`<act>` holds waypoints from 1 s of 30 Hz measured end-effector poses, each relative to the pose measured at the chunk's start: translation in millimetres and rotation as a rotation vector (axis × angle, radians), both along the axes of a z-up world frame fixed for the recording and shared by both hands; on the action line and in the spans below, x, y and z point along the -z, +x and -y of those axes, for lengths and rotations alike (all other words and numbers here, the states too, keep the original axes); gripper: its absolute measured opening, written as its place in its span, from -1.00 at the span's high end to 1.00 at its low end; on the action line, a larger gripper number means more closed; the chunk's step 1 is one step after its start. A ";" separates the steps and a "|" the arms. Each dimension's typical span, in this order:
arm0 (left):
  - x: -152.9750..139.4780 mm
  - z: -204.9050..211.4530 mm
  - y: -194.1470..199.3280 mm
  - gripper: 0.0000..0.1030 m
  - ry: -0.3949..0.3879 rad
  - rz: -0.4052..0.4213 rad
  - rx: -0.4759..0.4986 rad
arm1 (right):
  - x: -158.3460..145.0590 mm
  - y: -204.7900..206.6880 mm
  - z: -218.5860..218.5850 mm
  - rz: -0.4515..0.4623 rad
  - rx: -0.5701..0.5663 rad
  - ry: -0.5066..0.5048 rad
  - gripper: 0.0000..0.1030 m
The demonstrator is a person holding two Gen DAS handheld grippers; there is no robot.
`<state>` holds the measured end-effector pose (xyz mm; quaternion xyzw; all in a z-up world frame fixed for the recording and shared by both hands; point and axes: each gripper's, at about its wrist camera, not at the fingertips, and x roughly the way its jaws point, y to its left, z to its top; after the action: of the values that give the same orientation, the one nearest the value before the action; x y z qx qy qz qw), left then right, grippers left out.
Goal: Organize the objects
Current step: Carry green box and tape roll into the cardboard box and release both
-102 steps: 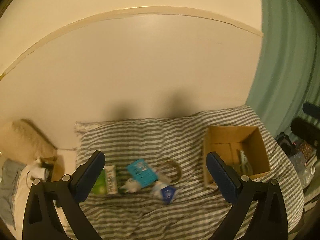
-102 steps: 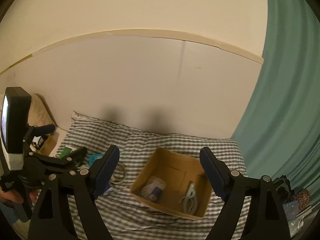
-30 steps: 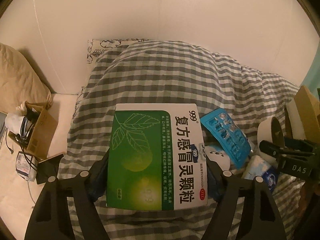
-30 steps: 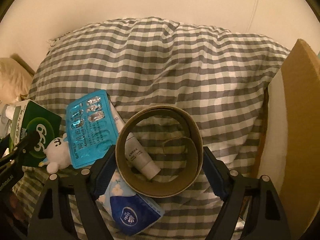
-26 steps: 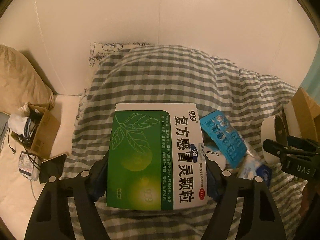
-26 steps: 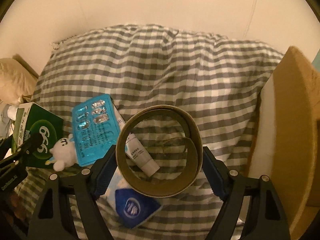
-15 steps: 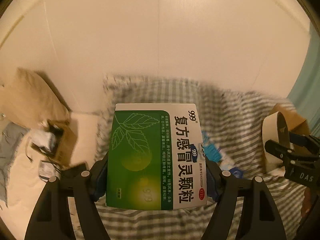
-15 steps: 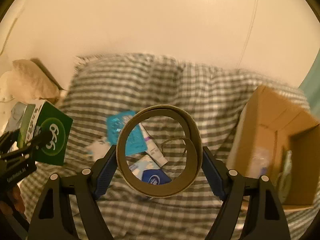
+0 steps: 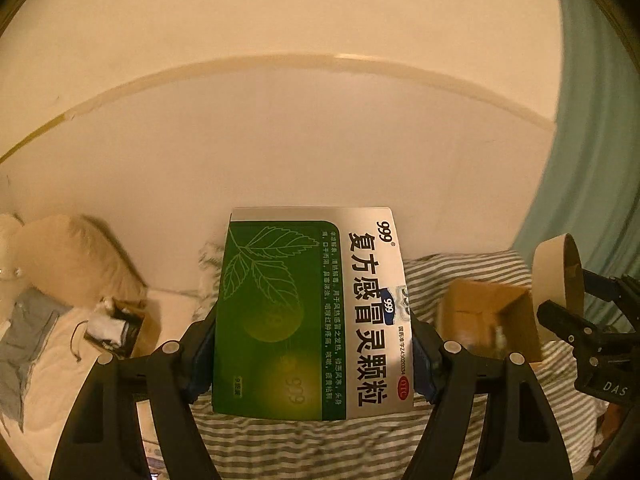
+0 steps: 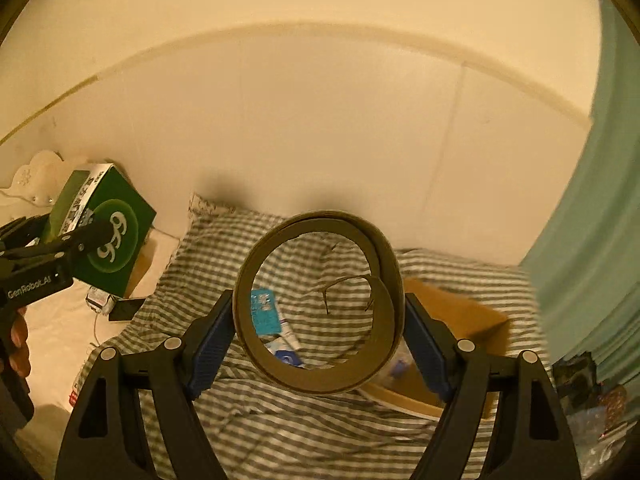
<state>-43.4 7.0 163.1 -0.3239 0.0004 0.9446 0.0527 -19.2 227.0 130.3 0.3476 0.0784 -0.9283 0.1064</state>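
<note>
2 tongs (image 9: 312, 352) (image 10: 318, 332), each gripping: box (image 9: 308, 312), ring (image 10: 320, 312)

The right gripper (image 10: 318, 330) clamps a cardboard tape ring (image 10: 384, 264) between its jaws above the striped bedding (image 10: 304, 432).

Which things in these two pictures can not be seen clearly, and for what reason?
- Cardboard box contents: left wrist view, blurred; right wrist view, covered by the tape ring and a finger of the right gripper.
- Blue packet: print too small.
- Bedding behind the medicine box: hidden.
</note>
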 end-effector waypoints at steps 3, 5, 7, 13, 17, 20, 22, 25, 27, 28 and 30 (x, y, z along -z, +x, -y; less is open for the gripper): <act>-10.0 -24.4 4.7 -0.51 0.008 -0.010 0.041 | -19.5 15.4 -17.3 -0.026 0.005 0.002 -0.54; -11.8 -42.9 5.4 -0.51 0.007 -0.011 0.076 | -28.8 22.6 -28.7 -0.041 0.014 0.000 -0.55; -10.4 -61.5 2.7 -0.51 0.008 -0.008 0.102 | -35.3 27.2 -40.2 -0.051 0.026 -0.003 -0.54; 17.4 -121.5 -22.2 -0.51 -0.025 0.026 0.181 | -30.0 20.4 -81.6 -0.051 0.079 -0.041 -0.54; 47.0 -165.1 -41.8 -0.51 -0.074 0.077 0.216 | -5.3 -0.2 -113.7 -0.016 0.136 -0.076 -0.54; 72.5 -182.0 -57.6 -0.51 -0.063 0.134 0.233 | 20.2 -25.5 -136.5 0.032 0.177 -0.089 -0.54; 87.4 -191.2 -69.0 -0.51 -0.057 0.153 0.242 | 36.9 -44.5 -149.8 0.072 0.198 -0.080 -0.54; 101.9 -205.2 -85.8 -0.51 -0.065 0.159 0.252 | 59.1 -65.1 -168.3 0.119 0.233 -0.066 -0.54; 109.7 -214.4 -94.2 -0.51 -0.066 0.153 0.266 | 71.7 -80.6 -177.1 0.151 0.248 -0.070 -0.54; 114.2 -220.5 -96.6 -0.51 -0.068 0.145 0.282 | 76.9 -88.2 -179.6 0.163 0.253 -0.070 -0.54; 123.2 -233.5 -100.3 -0.51 -0.083 0.135 0.313 | 88.5 -99.9 -183.5 0.188 0.259 -0.067 -0.54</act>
<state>-143.7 240.5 39.9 -0.3846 0.0863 0.9001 0.1855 -119.1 410.5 41.8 0.4362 -0.0081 -0.8998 0.0041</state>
